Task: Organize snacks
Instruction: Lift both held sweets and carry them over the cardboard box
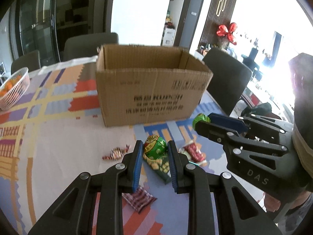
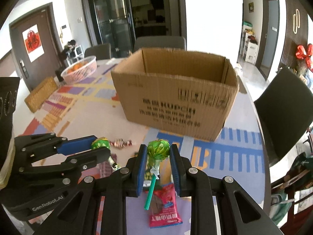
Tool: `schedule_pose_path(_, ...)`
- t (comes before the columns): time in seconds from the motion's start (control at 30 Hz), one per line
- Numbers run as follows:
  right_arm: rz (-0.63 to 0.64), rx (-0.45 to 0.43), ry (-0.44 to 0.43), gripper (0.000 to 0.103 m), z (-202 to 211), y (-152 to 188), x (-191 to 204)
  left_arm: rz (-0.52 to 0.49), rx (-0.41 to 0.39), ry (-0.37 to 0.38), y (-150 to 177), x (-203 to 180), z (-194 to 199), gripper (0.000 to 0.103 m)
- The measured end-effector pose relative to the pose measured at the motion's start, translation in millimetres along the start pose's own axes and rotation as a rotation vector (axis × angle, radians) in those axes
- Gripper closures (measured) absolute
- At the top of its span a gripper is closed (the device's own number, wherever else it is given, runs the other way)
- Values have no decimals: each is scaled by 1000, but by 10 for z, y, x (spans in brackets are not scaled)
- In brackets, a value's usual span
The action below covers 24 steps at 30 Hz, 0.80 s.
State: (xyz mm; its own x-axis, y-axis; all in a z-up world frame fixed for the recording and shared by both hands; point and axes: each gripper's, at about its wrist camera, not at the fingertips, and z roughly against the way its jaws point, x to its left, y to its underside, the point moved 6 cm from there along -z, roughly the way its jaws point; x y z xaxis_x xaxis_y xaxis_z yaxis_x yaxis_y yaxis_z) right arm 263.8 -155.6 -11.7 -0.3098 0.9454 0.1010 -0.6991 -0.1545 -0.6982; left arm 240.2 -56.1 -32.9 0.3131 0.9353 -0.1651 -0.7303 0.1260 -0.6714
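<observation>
An open, empty-looking cardboard box [image 1: 152,90] [image 2: 176,101] stands on the patterned tablecloth. My left gripper [image 1: 155,144] [image 2: 101,144] is shut on the head of a green-wrapped lollipop [image 1: 156,149], held above the table short of the box. My right gripper [image 2: 158,146] [image 1: 202,120] is shut on a second green lollipop [image 2: 158,150], whose teal stick [image 2: 151,192] hangs down between the jaws. Loose snacks lie below: a twisted candy [image 1: 116,153] [image 2: 121,143], a green cracker packet [image 1: 159,165], a red packet [image 1: 193,152], a checked packet [image 1: 138,196] and a pink strawberry packet [image 2: 165,208].
A pink wire basket of oranges [image 1: 13,92] [image 2: 80,69] sits at the table's far left, near a woven tray [image 2: 41,94]. Dark chairs [image 1: 227,80] [image 2: 283,115] stand around the table. The table edge runs along the right.
</observation>
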Motion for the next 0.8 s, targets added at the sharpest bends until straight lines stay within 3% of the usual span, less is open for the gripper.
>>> schedule_pose_path(0.5,3,-152,7,78,322,-697,28,-29,-161,-74,-789,95,324,77)
schedule_pose_path(0.8,-9,-206,30,78,382,-1186,-59,-32,-189,-87,-1198,182,325,77)
